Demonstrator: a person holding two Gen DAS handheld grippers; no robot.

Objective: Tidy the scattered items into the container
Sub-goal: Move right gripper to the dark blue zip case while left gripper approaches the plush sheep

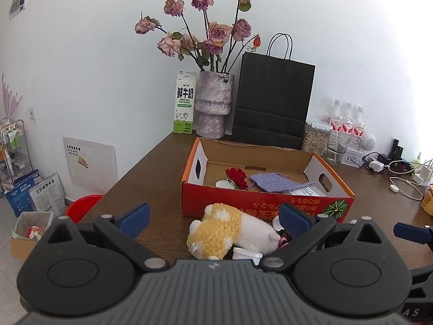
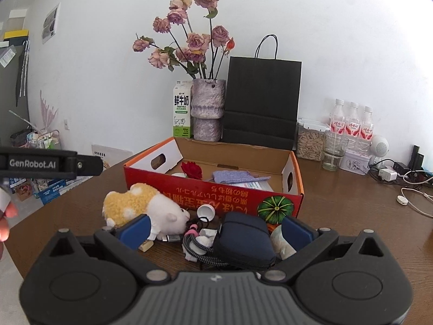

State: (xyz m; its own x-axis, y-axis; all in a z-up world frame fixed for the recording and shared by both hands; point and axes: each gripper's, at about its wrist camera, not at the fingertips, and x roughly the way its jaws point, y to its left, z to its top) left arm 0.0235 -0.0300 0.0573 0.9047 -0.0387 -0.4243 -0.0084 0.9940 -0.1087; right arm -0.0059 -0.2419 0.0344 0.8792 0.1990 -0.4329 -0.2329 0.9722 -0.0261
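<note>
The left hand-held gripper [image 1: 215, 218] hovers low over the brown wooden worktop [image 1: 151, 168] with its blue-padded fingers [image 1: 134, 216] spread wide and nothing between them. Just ahead of it, at 12 o'clock, lies the yellow-and-white plush sheep toy [image 1: 230, 231] on its side, just beside the red outer wall of the open orange-and-red cardboard box [image 1: 265, 205]. Inside that box rest a red fabric flower [image 1: 236, 176], a lilac knitted pouch [image 1: 273, 182] and a small white cup [image 1: 224, 183].

The right hand-held gripper [image 2: 215, 230] is likewise spread and empty, poised over a navy zipped fabric pouch [image 2: 243, 239] that lies in front of the box. At the pouch's 9 o'clock sits a coiled black braided cable [image 2: 193, 243] with a pink tie, and at its 11 o'clock a small white round cap [image 2: 206, 211]. The plush sheep lies at 10 o'clock from this gripper.

Behind the box, at its 12 o'clock, stand a mottled lilac vase of dried pink roses [image 1: 213, 103], a white-and-green milk carton [image 1: 184, 103] and a black paper carrier bag [image 1: 273, 103].
</note>
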